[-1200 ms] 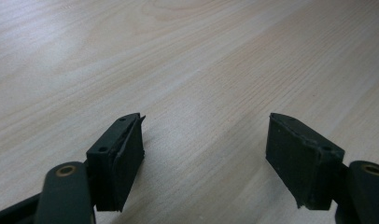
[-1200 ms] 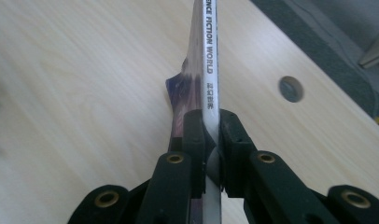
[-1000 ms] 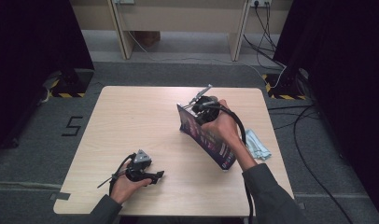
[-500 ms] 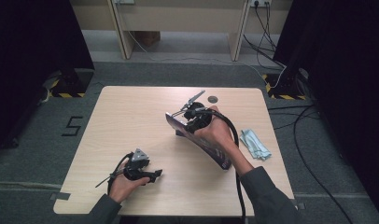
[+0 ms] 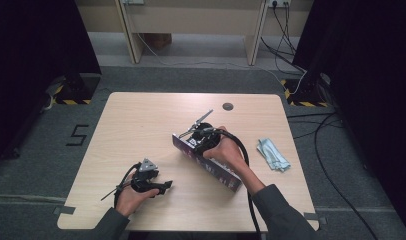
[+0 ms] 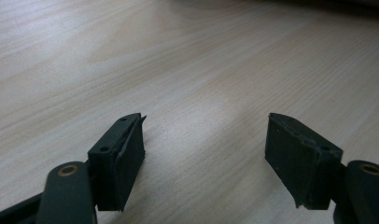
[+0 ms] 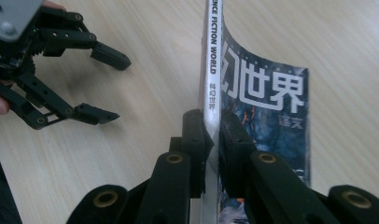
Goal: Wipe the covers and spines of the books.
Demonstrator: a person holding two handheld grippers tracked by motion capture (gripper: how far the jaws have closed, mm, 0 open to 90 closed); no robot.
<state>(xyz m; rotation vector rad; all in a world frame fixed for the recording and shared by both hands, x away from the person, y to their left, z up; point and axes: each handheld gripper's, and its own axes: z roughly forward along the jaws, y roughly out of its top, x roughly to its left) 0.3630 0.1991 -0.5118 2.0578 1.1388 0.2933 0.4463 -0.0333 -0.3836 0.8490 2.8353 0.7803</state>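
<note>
Jaws hide the magazine [image 7: 253, 107] spine's lower lettering.

The glossy blue-covered magazine [image 7: 264, 100] is cut off by the right gripper view's bottom edge, its lower spine hidden between the right claw [image 7: 212, 140] jaws.

Pale wooden tabletop [image 5: 141, 125] before me, crumpled light-blue cloth [image 5: 273, 154] near its right edge, small dark round disc [image 5: 228, 106] at its far edge

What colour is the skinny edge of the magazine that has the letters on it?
The magazine's spine is white with dark letters, pinched by the right tool. The right gripper view shows it best.
</note>
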